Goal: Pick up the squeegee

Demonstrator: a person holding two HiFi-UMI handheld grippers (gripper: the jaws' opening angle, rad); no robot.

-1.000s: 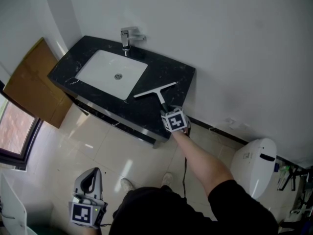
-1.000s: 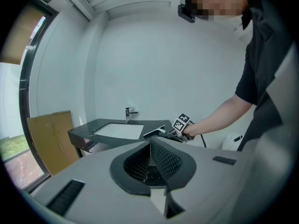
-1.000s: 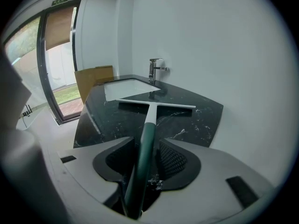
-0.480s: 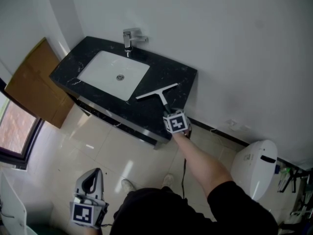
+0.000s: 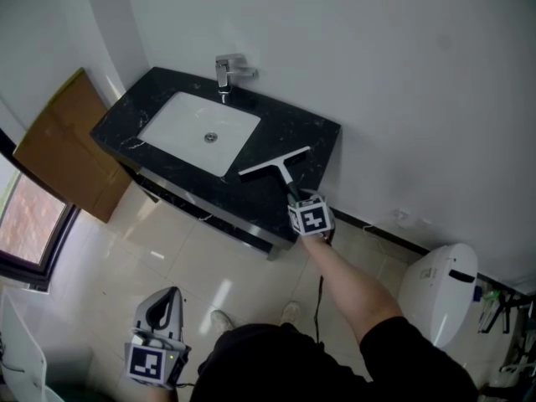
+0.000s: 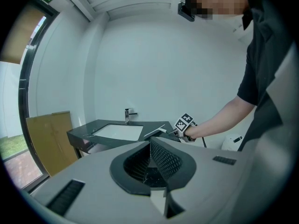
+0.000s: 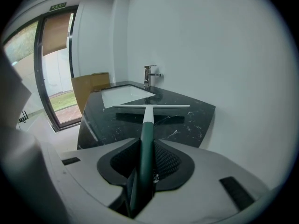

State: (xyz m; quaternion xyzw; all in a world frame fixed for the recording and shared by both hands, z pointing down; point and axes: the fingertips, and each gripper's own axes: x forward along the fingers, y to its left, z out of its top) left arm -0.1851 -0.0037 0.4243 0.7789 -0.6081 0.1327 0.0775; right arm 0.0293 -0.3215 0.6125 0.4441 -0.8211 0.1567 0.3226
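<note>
The squeegee [image 5: 277,165], with a white blade and dark green handle, is over the right part of the black counter [image 5: 314,132]. My right gripper [image 5: 299,201] is shut on its handle near the counter's front edge. In the right gripper view the green handle [image 7: 147,136] runs out between the shut jaws to the white blade [image 7: 150,106], which seems to hover just above its dark reflection. My left gripper [image 5: 165,298] hangs low over the floor, shut on nothing. The left gripper view shows the squeegee [image 6: 155,131] and the right gripper [image 6: 185,124] far ahead.
A white sink basin [image 5: 201,130] with a chrome tap [image 5: 226,69] fills the counter's left half. A brown board [image 5: 63,145] leans left of the vanity by a window. A white toilet [image 5: 440,287] stands at the right. White wall backs the counter.
The right gripper, holding the squeegee, has drawn slightly back toward the counter's front edge. The left gripper has stayed low by the floor.
</note>
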